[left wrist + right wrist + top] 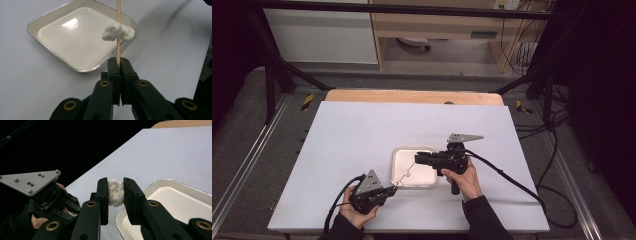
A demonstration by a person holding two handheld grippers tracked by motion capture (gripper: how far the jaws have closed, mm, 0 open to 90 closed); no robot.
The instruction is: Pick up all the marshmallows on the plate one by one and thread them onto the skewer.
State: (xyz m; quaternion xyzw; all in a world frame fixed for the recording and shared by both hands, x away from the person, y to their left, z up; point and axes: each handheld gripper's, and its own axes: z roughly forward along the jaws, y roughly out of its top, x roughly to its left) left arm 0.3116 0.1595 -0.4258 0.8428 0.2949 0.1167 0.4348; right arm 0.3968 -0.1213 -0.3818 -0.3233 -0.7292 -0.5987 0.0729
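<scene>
Left tongs [117,65] clamp skewer [118,30] | right tongs [115,188] pinch marshmallow [115,192], seemingly | above tray [50,18]

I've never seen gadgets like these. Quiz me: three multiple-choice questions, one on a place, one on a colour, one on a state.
1. Where is the wooden stick? A in the left claw; B lying in the tray; C on the floor.
2. What colour is the soft lump in the right claw? A pink; B white; C brown.
3. The tray is: A empty; B full; C upside down.
Answers: A, jaws closed on its end; B, it looks white; A, its bottom lies bare.
</scene>
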